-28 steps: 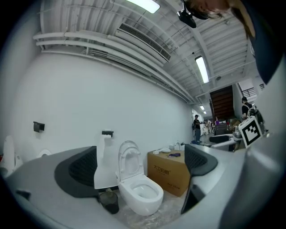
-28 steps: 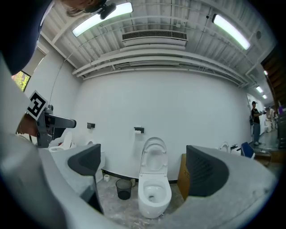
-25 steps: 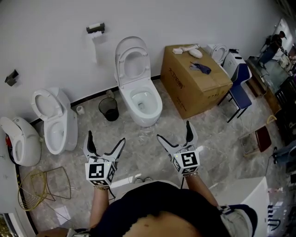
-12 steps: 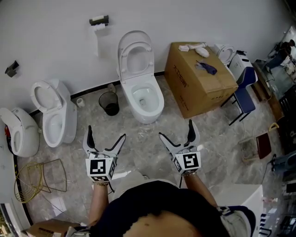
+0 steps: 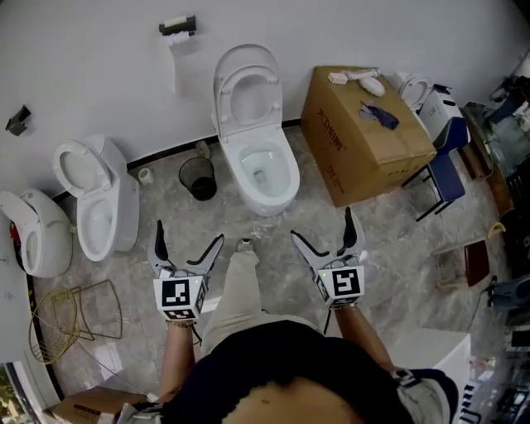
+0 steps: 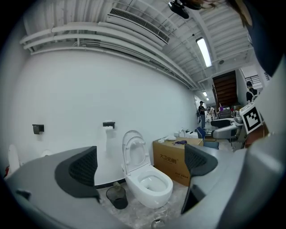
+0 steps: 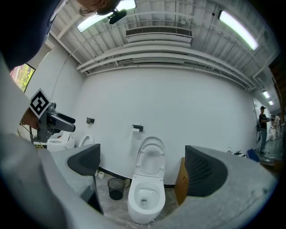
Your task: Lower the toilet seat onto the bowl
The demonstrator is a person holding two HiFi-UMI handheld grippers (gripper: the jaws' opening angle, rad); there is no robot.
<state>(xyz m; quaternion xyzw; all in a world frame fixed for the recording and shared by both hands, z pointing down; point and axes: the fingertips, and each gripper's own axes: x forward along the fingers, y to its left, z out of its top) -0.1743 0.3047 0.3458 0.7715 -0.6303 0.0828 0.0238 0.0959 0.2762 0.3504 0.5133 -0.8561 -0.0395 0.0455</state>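
Both sets of jaws are spread wide and gripping nothing. The left gripper (image 5: 189, 238) and the right gripper (image 5: 323, 232) hang side by side, level with each other, in front of the person's body. Each gripper view shows only open air between the dark pads.

The target sits dead ahead at twelve o'clock. The toilet seat (image 5: 273, 91) stands raised, tipped back against its lid and the white wall. The bowl (image 5: 287, 178) below it lies open, with water showing at the bottom. Both grippers are well apart from it, with a stretch of marbled floor (image 5: 273, 248) between.

In the left gripper view, the toilet seat (image 6: 128, 156) and bowl (image 6: 166, 188) sit between the jaws, slightly toward eleven o'clock. In the right gripper view, the seat (image 7: 142, 161) sits upright over the bowl (image 7: 133, 197), framed squarely between the pads.

A dark mesh waste bin (image 5: 197, 176) stands at eleven o'clock, just beside the bowl. At one o'clock a large cardboard box (image 5: 364, 141) sits near the toilet with small items on its top. A paper holder (image 5: 178, 26) is up on the wall above the bin.

Two more toilets (image 5: 95, 203) sit along the wall at ten o'clock. A wire rack (image 5: 70, 319) lies at eight o'clock. The person's pale trouser leg (image 5: 236, 290) is stepping forward between the grippers, and the shoe (image 5: 245, 245) points at the bowl.
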